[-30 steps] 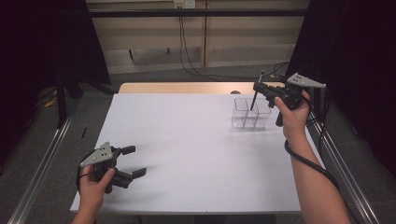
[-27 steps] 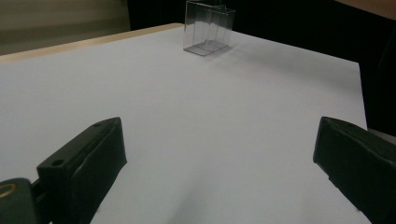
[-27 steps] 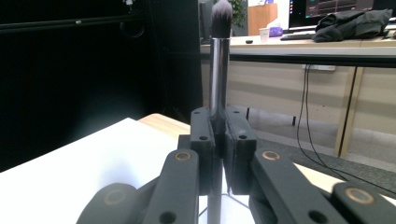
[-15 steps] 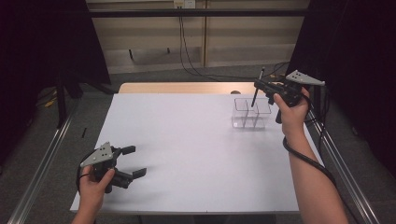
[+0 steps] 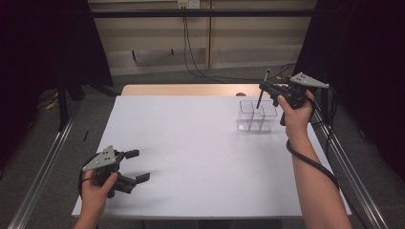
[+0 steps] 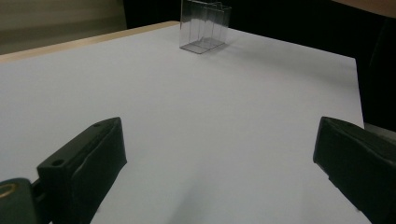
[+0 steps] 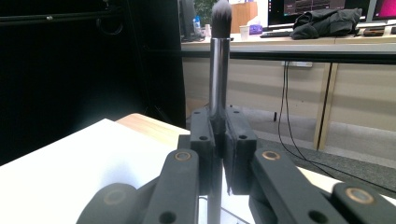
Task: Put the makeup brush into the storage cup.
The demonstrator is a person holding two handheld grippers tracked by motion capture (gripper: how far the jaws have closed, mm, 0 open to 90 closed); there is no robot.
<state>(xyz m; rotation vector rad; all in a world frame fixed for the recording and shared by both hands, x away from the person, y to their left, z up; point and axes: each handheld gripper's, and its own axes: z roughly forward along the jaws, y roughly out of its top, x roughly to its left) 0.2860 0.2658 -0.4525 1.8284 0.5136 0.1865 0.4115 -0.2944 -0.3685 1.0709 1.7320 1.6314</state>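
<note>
Standing beside the white table [image 5: 191, 157], I see the right gripper [image 5: 265, 89] raised just behind the clear plastic organizer [image 5: 256, 116] at the far right, jaws clamped on a slim dark makeup brush [image 7: 218, 65] with its bristles up and its lower end cut off below the jaws, so whether it reaches into a compartment is hard to make out. Well apart from the organizer, at the near left corner, the left gripper [image 5: 137, 165] sits low with jaws spread wide on nothing. Black curtains, a pale wall and dangling cables [image 5: 191, 52] lie beyond the organizer.
</note>
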